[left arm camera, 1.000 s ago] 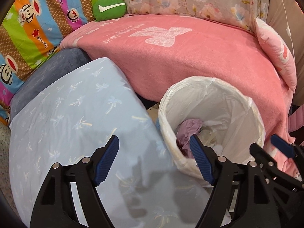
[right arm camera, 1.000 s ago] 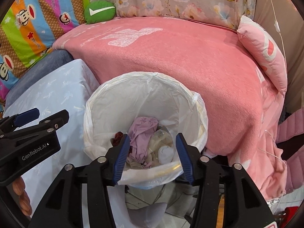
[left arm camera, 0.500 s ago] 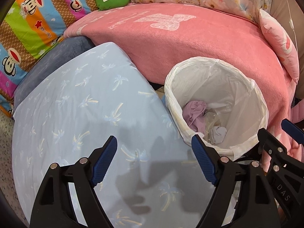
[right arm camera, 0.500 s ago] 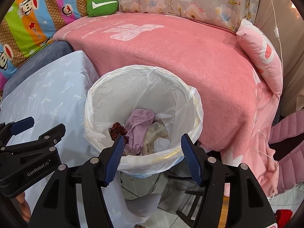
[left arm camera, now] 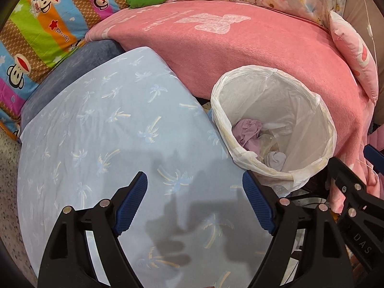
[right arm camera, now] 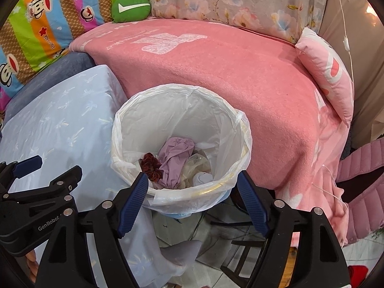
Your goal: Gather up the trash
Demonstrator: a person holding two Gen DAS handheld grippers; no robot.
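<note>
Right tongs (right arm camera: 192,201) just spread, empty, tilted over bin (right arm camera: 240,124).

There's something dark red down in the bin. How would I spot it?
Find the round bin lined with a white plastic bag, standing against the pink blanket-covered bed. At its bottom lies a crumpled lilac cloth; the dark red, crinkly, flower-like clump sits just left of it. It is the only dark item among pale scraps.

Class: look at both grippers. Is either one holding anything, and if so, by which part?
Nothing is held. The left gripper is open above the blue cloth; the right gripper, just opened, is empty over the bin.
</note>
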